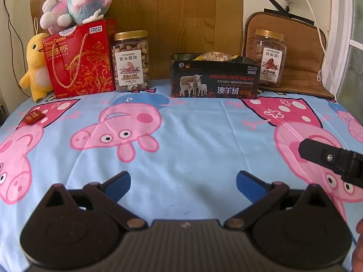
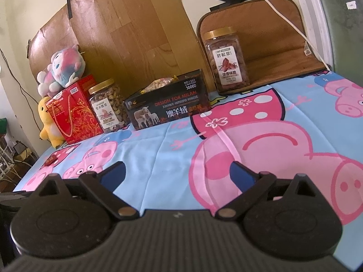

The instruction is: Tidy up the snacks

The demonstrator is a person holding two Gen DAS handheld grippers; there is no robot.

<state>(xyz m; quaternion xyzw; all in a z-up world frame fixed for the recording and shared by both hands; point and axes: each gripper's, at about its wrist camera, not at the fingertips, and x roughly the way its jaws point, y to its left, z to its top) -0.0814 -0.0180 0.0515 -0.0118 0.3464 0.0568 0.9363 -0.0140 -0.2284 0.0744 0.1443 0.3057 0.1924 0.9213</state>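
- Left gripper (image 1: 183, 182): jaws spread wide, nothing between them, hovering over the cloth (image 1: 204, 140).
- Right gripper (image 2: 178, 173): jaws likewise spread and empty. In the left wrist view one of its black fingers juts in from the right edge.
- Red packet (image 1: 34, 117): the one loose snack on the cloth, lying flat, ahead and far to the left of the left gripper. From the right gripper it lies farther still to the left, so the left hand is judged the nearer. Its long axis appears to run roughly left to right, though edge distortion makes this uncertain.
- Tin (image 1: 213, 77): open, ahead and slightly right of the left gripper, long side facing it; well apart from the packet. Bagged snacks show above its rim.
- Count: one packet, one tin, two jars (left jar (image 1: 131, 61), right jar (image 1: 270, 59)), one red box (image 1: 79, 61), two plush toys.
- Likely move: left gripper travels left and forward to the packet.
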